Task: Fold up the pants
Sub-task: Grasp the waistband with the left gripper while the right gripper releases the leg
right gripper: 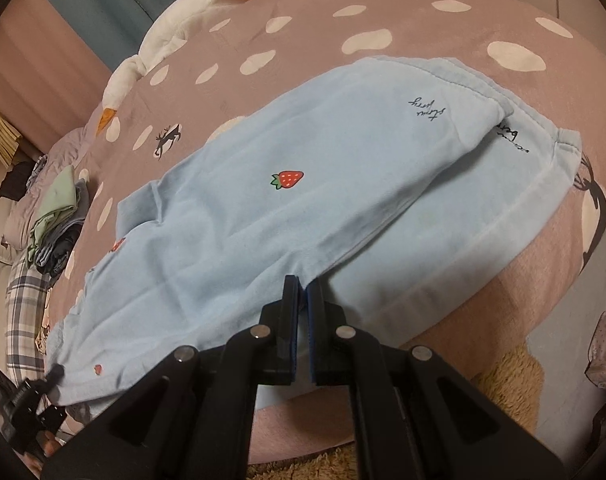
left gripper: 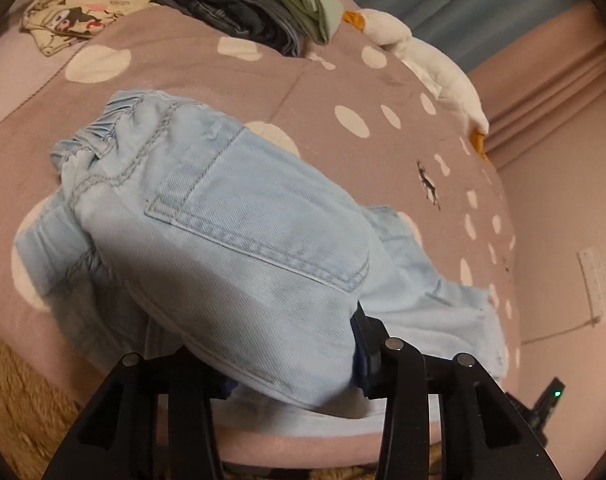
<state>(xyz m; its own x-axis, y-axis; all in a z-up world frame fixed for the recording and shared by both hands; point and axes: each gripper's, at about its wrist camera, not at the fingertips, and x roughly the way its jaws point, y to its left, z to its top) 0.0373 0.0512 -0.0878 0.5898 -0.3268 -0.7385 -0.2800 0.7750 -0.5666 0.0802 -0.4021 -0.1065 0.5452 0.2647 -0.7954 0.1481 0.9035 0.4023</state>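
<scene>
Soft light-blue cotton pants (right gripper: 263, 208), strawberry print, spread across the middle of the right wrist frame on a polka-dot bedspread (right gripper: 423, 20); limp and light, prone to sagging, best taken at hem or waistband edges. Right gripper (right gripper: 299, 292) at lower centre, pressed together on the near edge of that fabric. In the left wrist frame, pale denim (left gripper: 239, 224) draped over the left gripper (left gripper: 291, 360) at the bottom, stiffer and heavier; closure hidden beneath it, impossible to tell.
</scene>
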